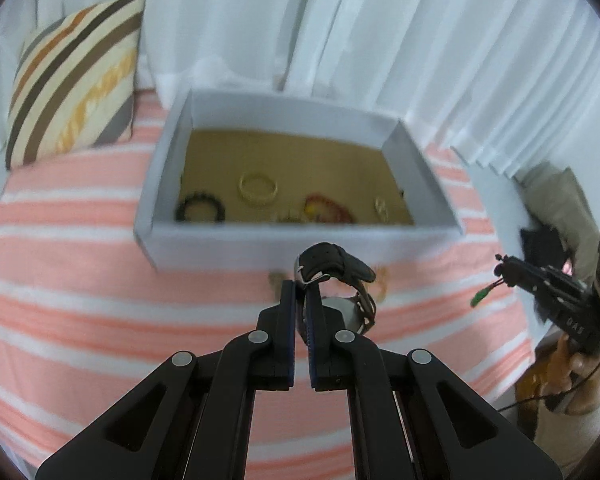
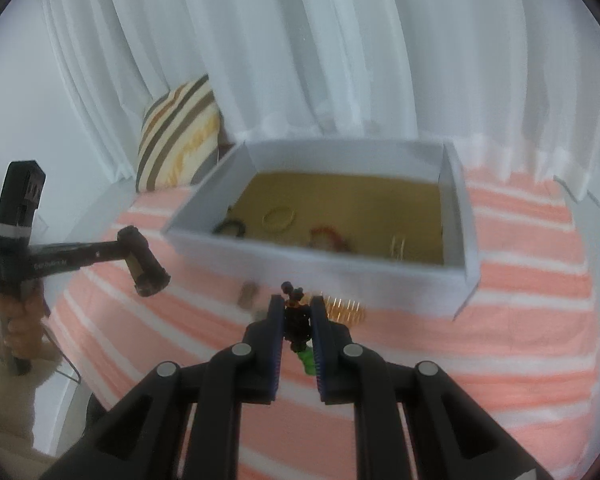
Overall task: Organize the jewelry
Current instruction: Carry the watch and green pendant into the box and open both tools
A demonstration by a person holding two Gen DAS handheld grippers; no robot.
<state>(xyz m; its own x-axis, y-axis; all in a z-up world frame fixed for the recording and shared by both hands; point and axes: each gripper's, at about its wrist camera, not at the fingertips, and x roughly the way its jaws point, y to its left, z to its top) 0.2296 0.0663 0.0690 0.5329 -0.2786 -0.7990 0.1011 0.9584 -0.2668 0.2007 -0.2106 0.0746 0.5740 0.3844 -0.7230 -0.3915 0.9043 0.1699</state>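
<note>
Left wrist view: left gripper (image 1: pixel 301 294) tilted down twd the white box (image 1: pixel 300 240), clamped on a wristwatch (image 1: pixel 334 270) strap; watch looped, held above the striped cloth (image 1: pixel 100 280).

Right wrist view: right gripper (image 2: pixel 296 322) angled down, gripping a dark beaded piece w/ green end (image 2: pixel 306 360), long axis along the fingers, near the box front.

place: home, likely a bedroom | surface: pink-and-white striped bedspread (image 1: pixel 80 300) | far-left corner: striped cushion (image 1: pixel 76 80) leaned on white curtains (image 1: pixel 340 32) | far edge: curtains hung there
</note>
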